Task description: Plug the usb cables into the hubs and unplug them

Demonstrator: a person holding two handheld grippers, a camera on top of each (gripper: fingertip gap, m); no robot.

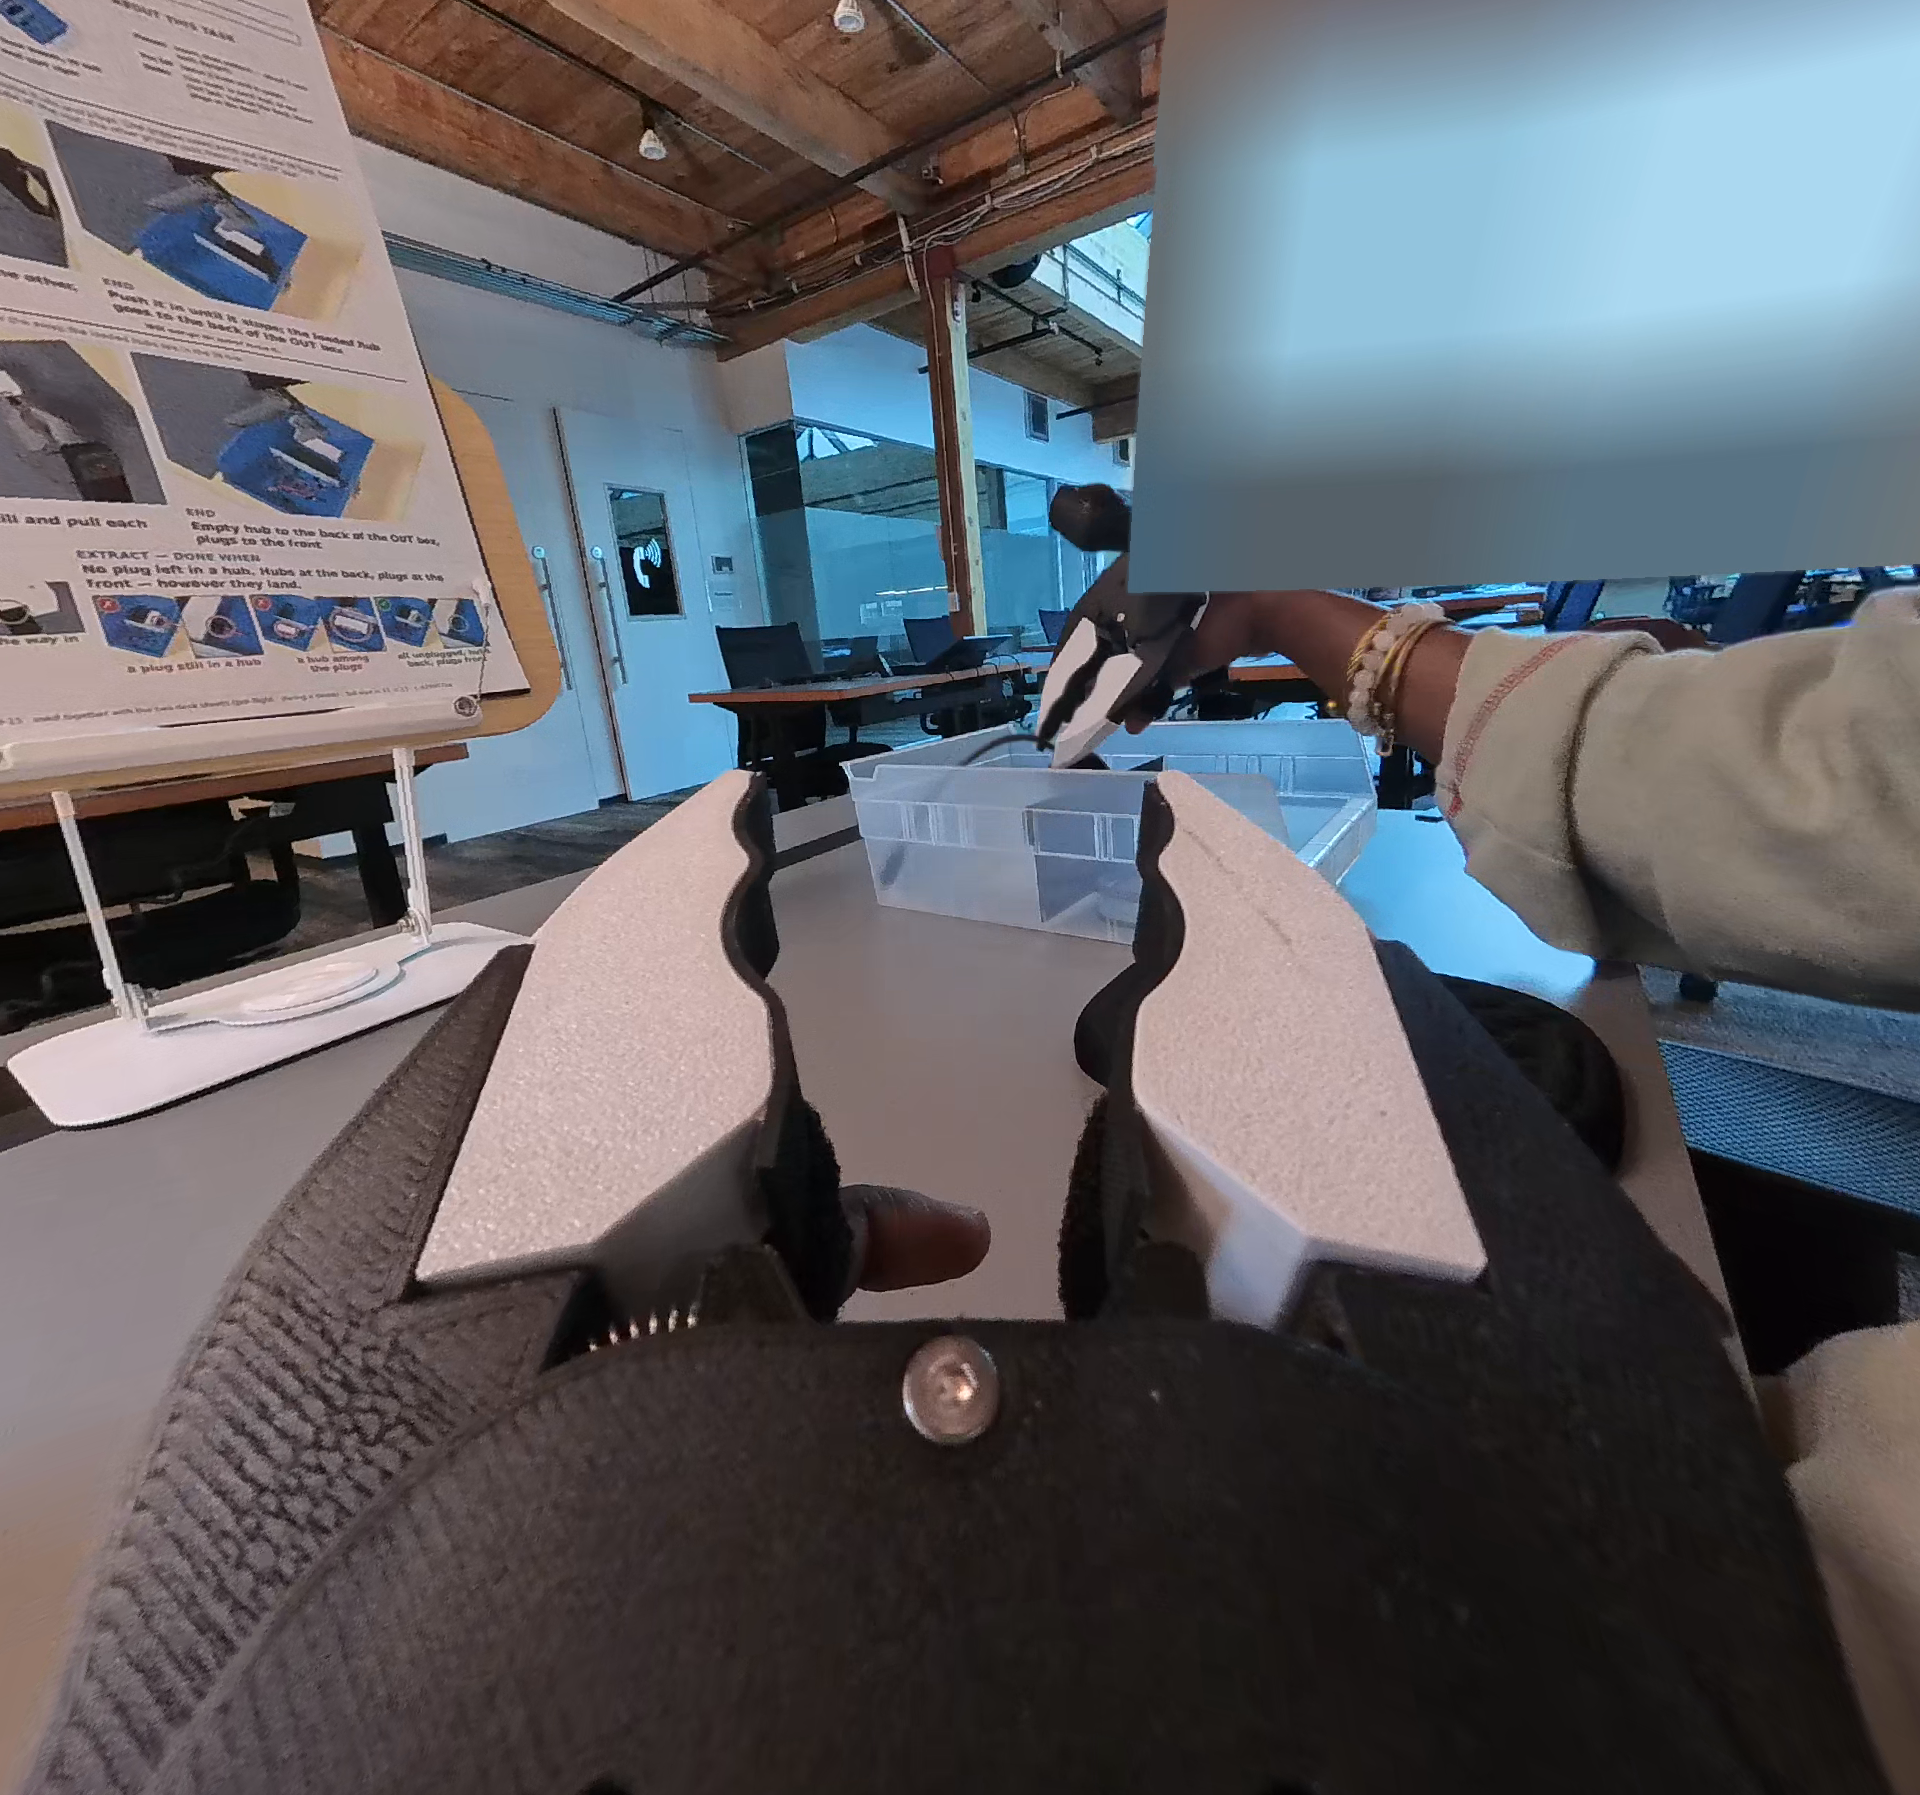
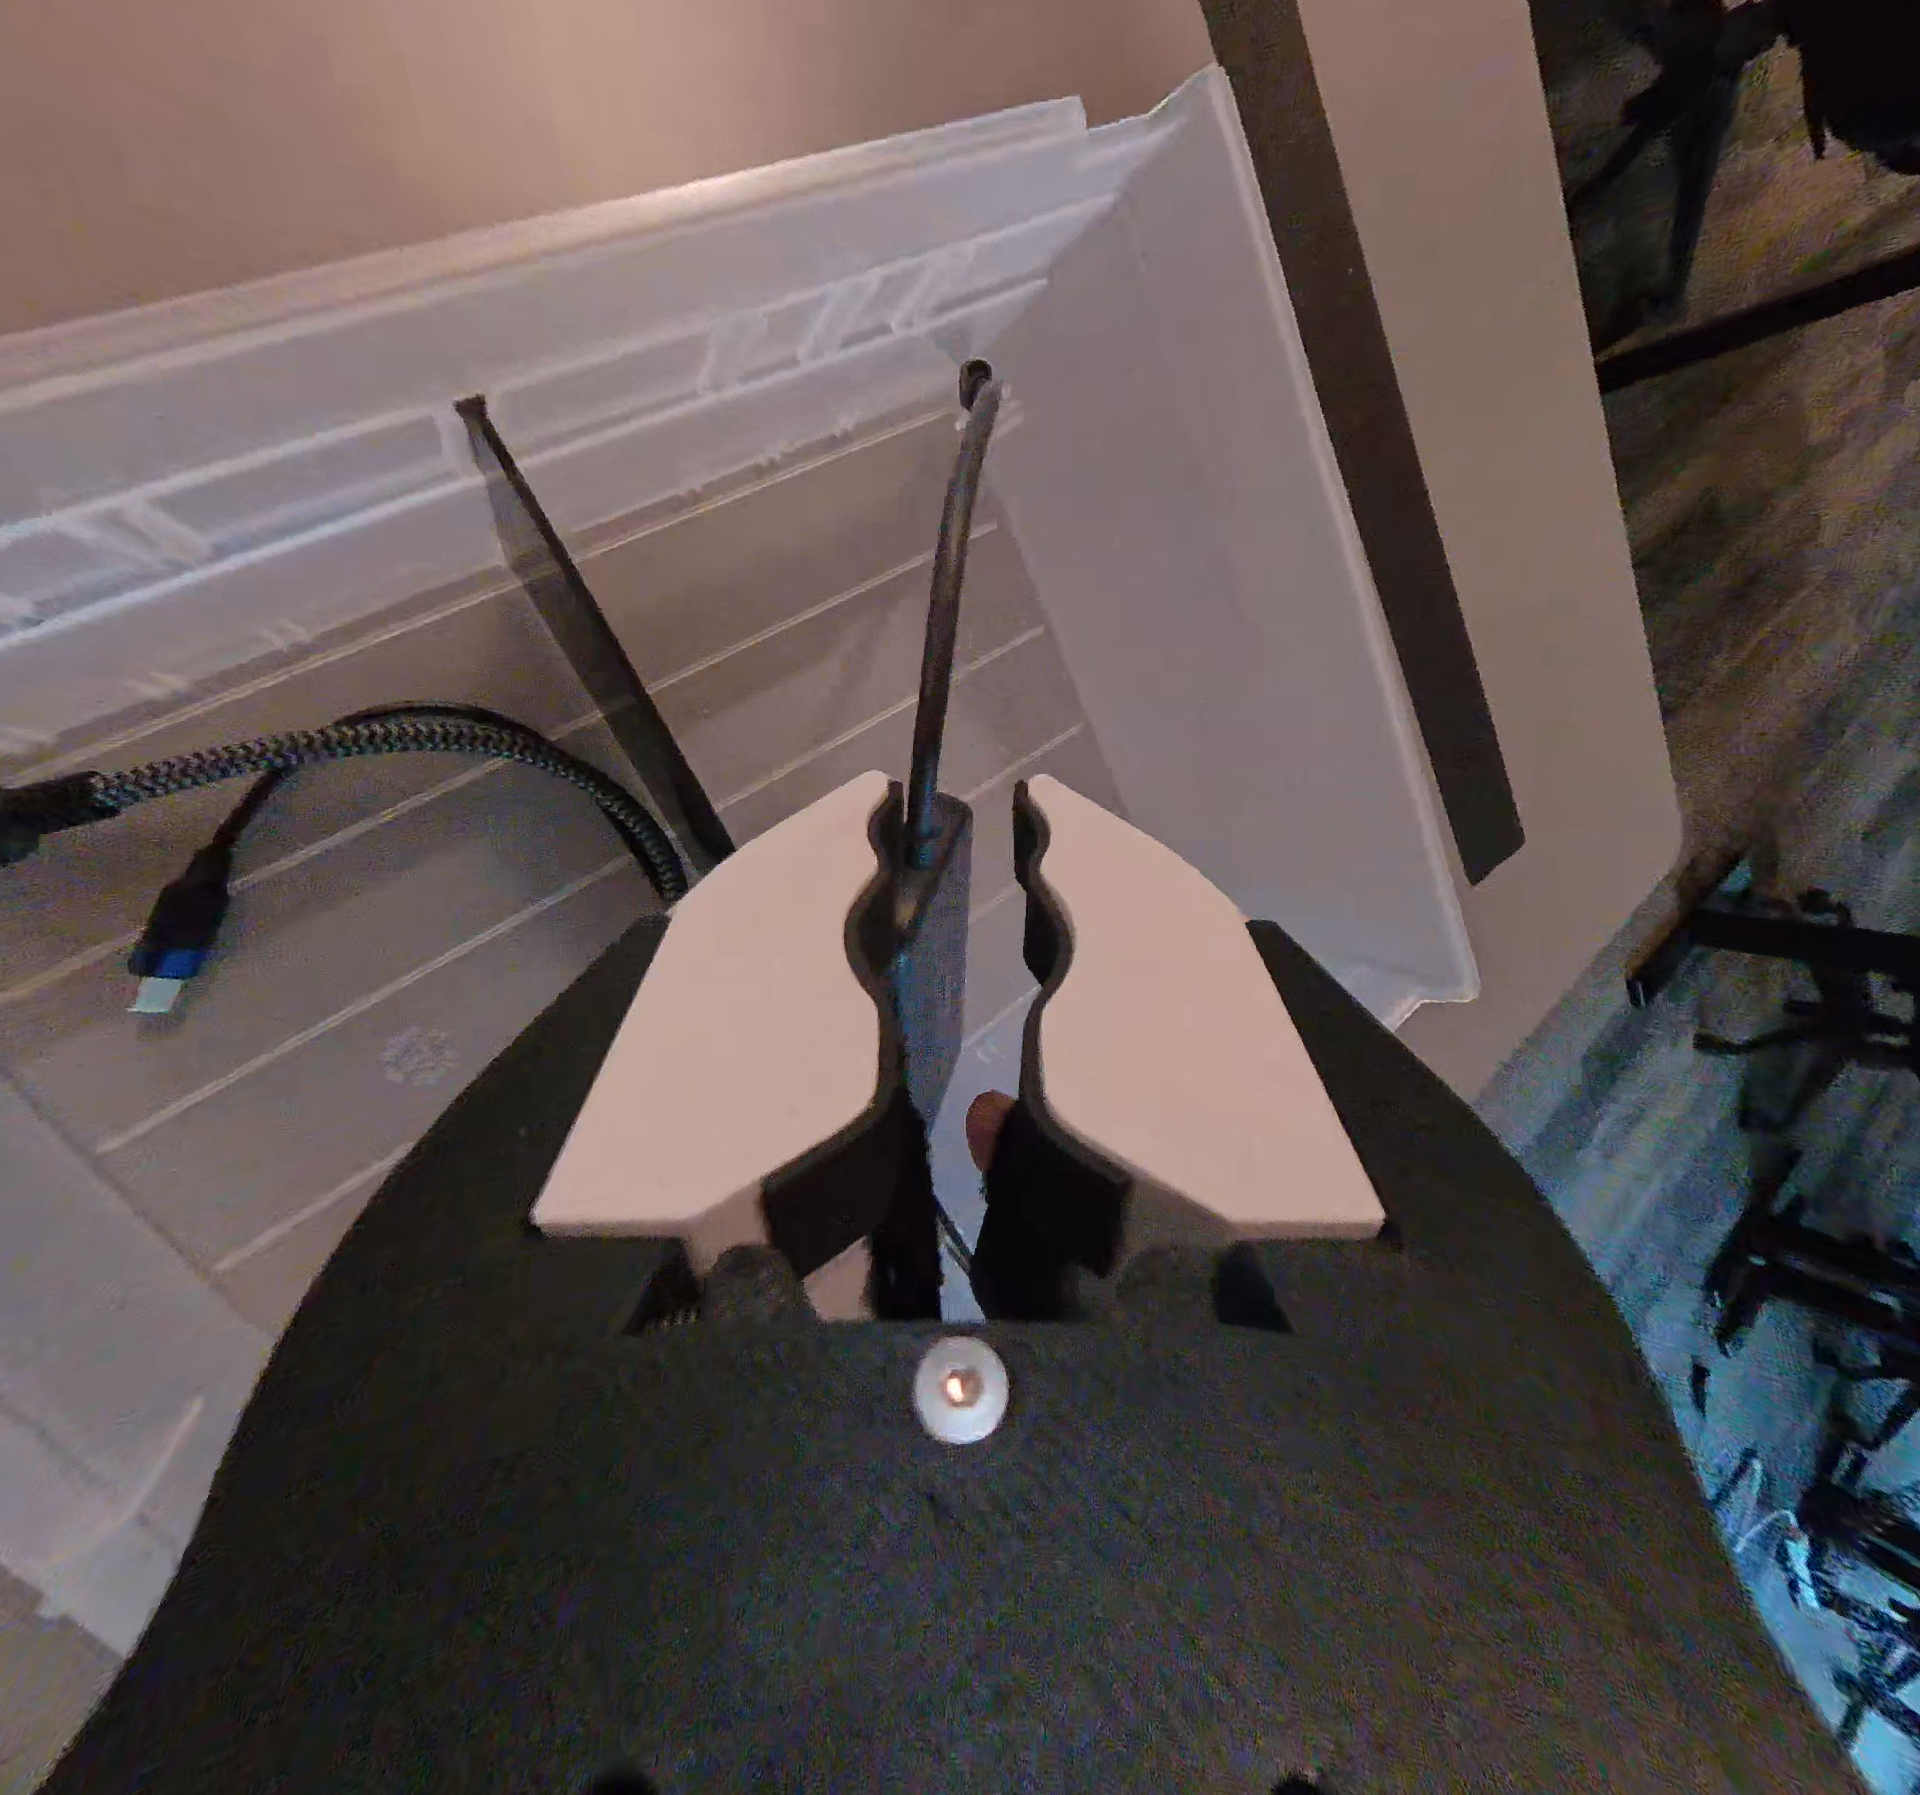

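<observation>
My left gripper (image 1: 956, 795) is open and empty, low over the grey table (image 1: 935, 1018), and points at a clear plastic bin (image 1: 1039, 810). My right gripper (image 2: 954, 795) reaches down into that bin (image 2: 1195, 602); it also shows in the left wrist view (image 1: 1081, 722). Its jaws stand a little apart. A slim dark grey hub (image 2: 930, 966) sits between them, seen edge-on against the left finger, with a gap on its right. The hub's thin cable (image 2: 951, 582) runs away from me. A black braided USB cable (image 2: 468, 737) with a blue plug (image 2: 171, 924) lies on the bin floor to the left.
A black divider (image 2: 592, 623) stands in the bin. An instruction sheet on a white stand (image 1: 208, 343) is at the table's left. A sleeved arm (image 1: 1662, 789) crosses from the right. The table edge and a black strip (image 2: 1351, 395) lie right of the bin.
</observation>
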